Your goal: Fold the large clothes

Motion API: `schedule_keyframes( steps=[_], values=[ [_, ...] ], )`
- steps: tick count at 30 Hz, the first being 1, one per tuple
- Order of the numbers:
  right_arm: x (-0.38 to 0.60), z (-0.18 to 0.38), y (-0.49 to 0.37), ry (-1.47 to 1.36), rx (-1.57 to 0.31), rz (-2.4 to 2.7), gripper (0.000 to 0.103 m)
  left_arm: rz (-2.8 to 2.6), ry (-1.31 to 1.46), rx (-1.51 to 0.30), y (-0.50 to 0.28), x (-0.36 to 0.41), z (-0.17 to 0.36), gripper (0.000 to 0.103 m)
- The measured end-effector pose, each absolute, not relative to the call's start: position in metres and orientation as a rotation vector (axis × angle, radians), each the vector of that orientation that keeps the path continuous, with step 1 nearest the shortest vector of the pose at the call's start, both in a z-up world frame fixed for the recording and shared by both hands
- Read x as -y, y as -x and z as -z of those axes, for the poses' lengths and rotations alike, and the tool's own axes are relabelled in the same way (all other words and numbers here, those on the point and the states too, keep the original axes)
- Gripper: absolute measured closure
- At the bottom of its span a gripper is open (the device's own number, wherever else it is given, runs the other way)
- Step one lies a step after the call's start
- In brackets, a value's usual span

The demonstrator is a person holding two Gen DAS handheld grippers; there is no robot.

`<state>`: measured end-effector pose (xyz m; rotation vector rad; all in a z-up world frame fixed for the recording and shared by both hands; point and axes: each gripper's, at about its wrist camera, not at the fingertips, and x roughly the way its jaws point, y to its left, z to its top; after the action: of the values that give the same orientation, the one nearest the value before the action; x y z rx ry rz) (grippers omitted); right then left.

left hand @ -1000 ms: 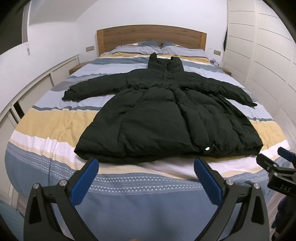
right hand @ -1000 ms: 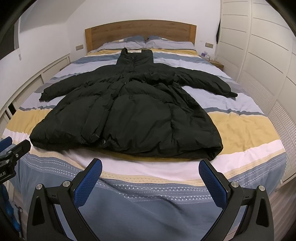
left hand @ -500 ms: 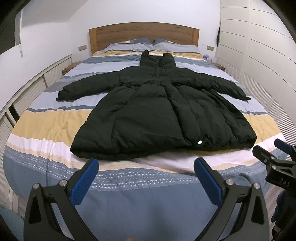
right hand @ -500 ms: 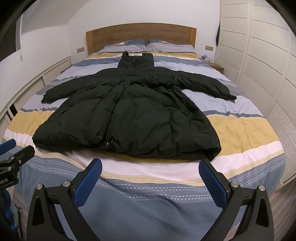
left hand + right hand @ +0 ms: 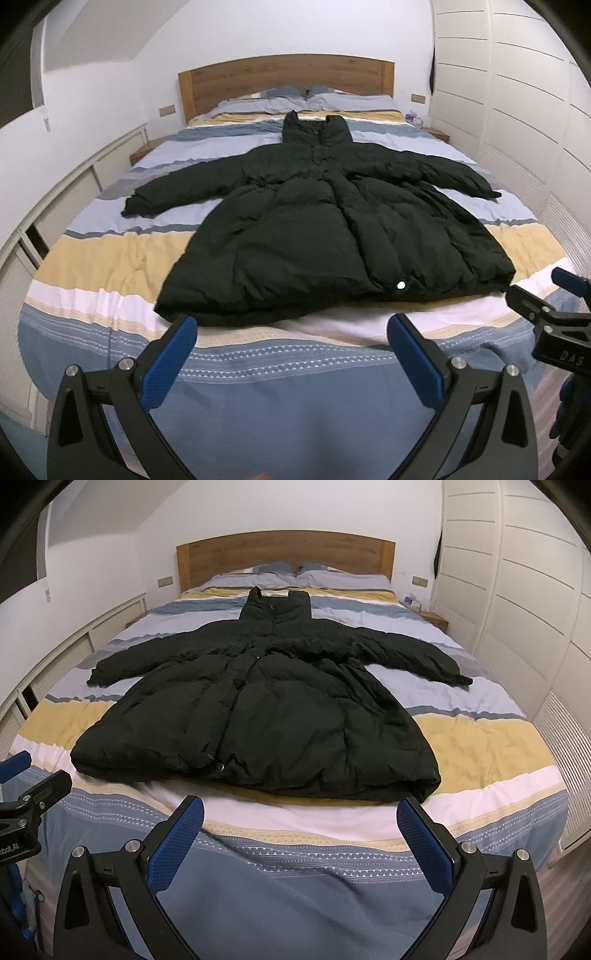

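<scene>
Left tongs (image 5: 291,341) wide apart and empty, above the foot of the bed (image 5: 110,266); right tongs (image 5: 301,821) the same, also gripping nothing. Straight ahead of both, not yet touched: black padded coat (image 5: 325,236), spread flat on the striped cover, front side up. Long axis directed away from the tongs, hem (image 5: 258,775) nearest, hood (image 5: 277,605) far off toward the headboard (image 5: 284,554), sleeves stretched out to both sides. Left hem corner (image 5: 173,314) just beyond the left tongs; right hem corner (image 5: 424,786) just beyond the right tongs, so probably one corner for each hand. Compared with one second ago: coat unmoved on the bed, hem a little lower and larger in both views, tongs slightly closer to it, opening unchanged.
</scene>
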<state>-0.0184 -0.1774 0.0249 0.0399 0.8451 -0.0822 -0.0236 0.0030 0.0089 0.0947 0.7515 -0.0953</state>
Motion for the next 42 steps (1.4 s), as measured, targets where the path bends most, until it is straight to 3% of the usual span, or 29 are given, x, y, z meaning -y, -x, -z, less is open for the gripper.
schedule_keyframes(
  steps=[42],
  values=[
    [0.218,-0.036,0.008,-0.105,-0.787,0.069,0.001,0.048,-0.182,-0.788,0.015,0.02,-0.029,0.0]
  ],
)
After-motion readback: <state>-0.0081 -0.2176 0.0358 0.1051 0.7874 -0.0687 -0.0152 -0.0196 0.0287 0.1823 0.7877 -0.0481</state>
